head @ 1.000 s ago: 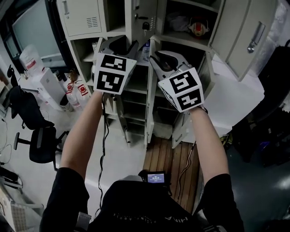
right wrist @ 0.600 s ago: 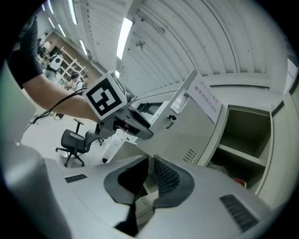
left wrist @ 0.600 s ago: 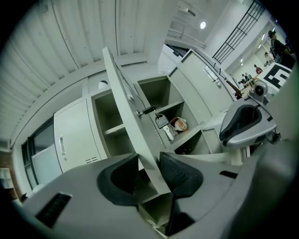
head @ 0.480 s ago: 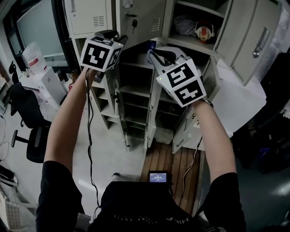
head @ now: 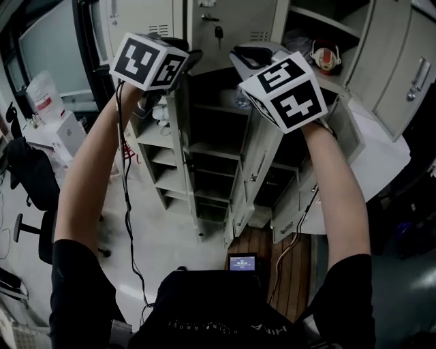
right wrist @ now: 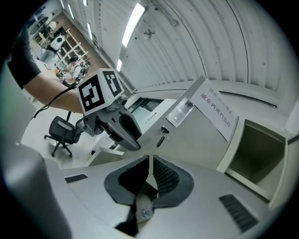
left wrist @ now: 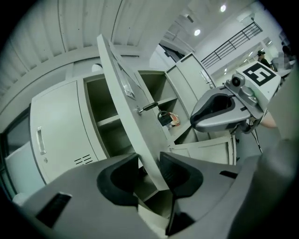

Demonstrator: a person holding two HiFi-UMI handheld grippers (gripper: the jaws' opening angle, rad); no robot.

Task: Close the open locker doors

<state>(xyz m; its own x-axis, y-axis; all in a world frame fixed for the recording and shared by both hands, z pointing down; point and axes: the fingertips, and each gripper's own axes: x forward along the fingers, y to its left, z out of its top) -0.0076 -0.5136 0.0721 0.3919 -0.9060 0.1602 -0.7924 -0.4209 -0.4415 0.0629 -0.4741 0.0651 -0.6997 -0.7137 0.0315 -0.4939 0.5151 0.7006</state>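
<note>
Both of the person's forearms reach up to the keyed locker door (head: 238, 20), which stands half open on the upper row. The left gripper (left wrist: 149, 170) is at the door's lower left corner. Its jaws are a moderate gap apart, with the corner of the leaf between them, though whether the pads (left wrist: 175, 172) actually press on it is hard to tell. The right gripper (right wrist: 150, 172) is at the door's lower right. Its jaws are drawn to a narrow slit that seems to pinch the thin edge of the leaf. On the door's face a key (right wrist: 161, 132) hangs in the lock, with a printed label (right wrist: 216, 109) beside it. Below the door, two lower locker doors (head: 255, 170) also stand ajar. To the right of the door, a red-and-white object (head: 325, 58) sits on an open shelf. Far to the left of the door, an office chair (head: 27, 170) stands on the floor.
</note>
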